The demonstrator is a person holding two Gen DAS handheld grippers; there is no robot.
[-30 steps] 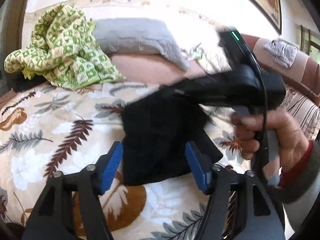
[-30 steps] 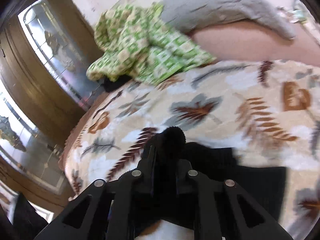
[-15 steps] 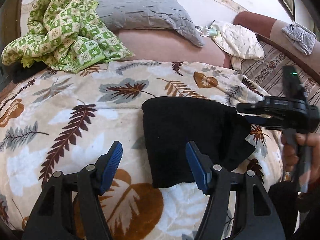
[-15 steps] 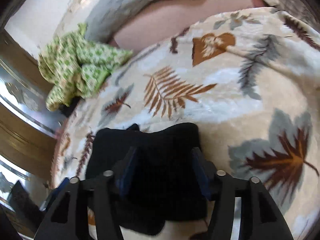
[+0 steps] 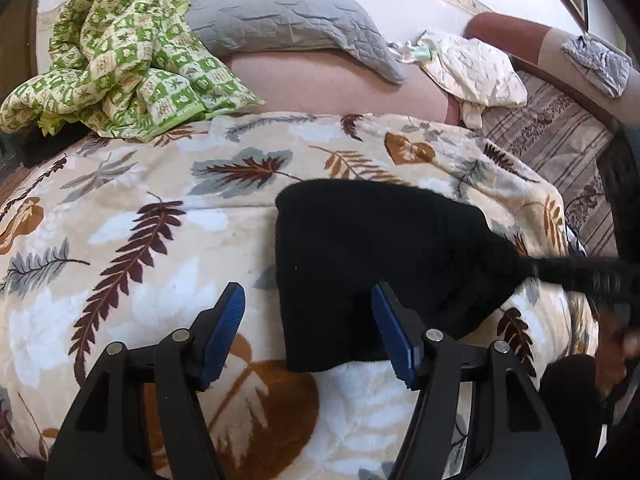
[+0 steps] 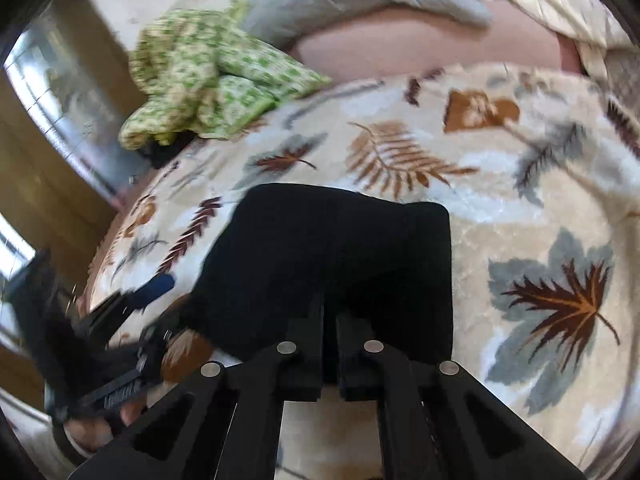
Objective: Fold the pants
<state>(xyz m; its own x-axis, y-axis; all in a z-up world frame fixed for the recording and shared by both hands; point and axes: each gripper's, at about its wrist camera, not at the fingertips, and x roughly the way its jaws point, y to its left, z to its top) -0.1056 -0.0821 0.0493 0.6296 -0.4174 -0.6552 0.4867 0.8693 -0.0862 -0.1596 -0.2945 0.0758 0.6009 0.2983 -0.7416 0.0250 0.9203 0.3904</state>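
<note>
A pair of black pants [image 5: 372, 264], folded into a compact dark block of soft fabric, lies on a cream plush blanket printed with brown, grey and rust leaves [image 5: 152, 248], right of the blanket's middle in the left wrist view. Its near edge sits between and just beyond the two blue-padded fingers of the left gripper [image 5: 308, 328], which hovers over the blanket with its jaws spread wide and nothing between them. The right-hand corner of the pants tapers to a point at the right gripper [image 5: 580, 276], which shows in that view only as a blurred dark bar at the right edge.

In the right wrist view the pants [image 6: 340, 264] fill the middle of the frame. The black fingers of the right gripper [image 6: 329, 352] stand close together with only a narrow slit between them, over the near edge of the fabric. Black on black, it is hard to tell whether cloth is pinched there. The left gripper [image 6: 132, 308] appears at the left, blurred, with one blue pad visible over the blanket [image 6: 520, 208].

At the far left of the bed lies a crumpled green-and-cream checked quilt [image 5: 116, 60]. Beside it, a grey quilted pillow [image 5: 288, 20] leans on a pink sheet [image 5: 328, 84]. Further right lies a rumpled cream cloth [image 5: 476, 72], and beyond it a striped brown cover [image 5: 556, 140].
</note>
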